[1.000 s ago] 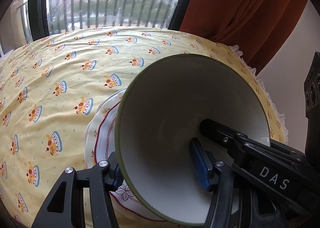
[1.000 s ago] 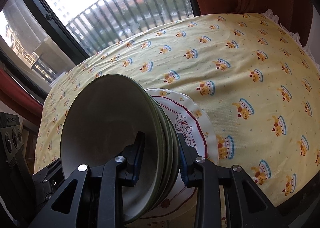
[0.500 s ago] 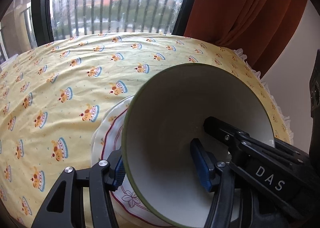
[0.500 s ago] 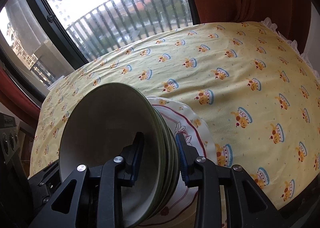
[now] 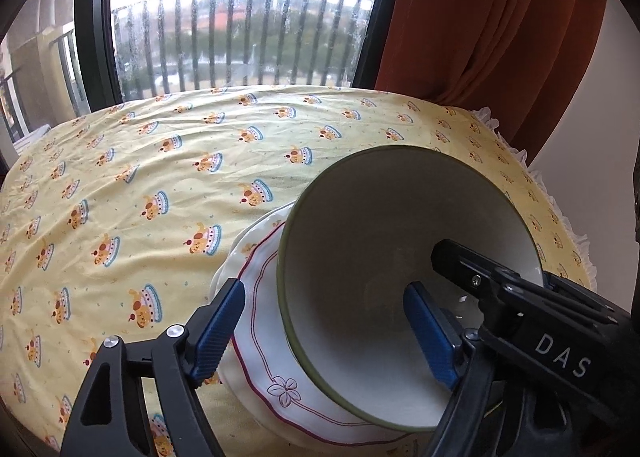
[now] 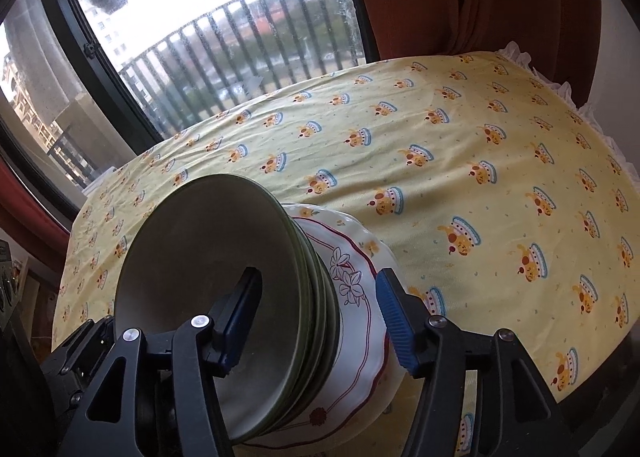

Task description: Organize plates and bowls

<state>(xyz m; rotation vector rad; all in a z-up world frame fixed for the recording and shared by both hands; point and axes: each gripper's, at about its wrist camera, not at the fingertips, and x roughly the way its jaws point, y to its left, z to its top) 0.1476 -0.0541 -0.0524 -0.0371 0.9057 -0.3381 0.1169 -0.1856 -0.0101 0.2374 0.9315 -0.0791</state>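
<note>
Both grippers, left gripper point(image 5: 324, 331) and right gripper point(image 6: 316, 319), are standing released around green bowls point(image 6: 208, 281) sitting on floral plates point(image 6: 360, 321).

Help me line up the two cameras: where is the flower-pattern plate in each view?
Left wrist: the plate sits low and centre-left, under the green-rimmed bowls.
Right wrist: the plate sits low and centre, just right of the bowls.
Shared landmark: the balcony railing outside the window.
</note>
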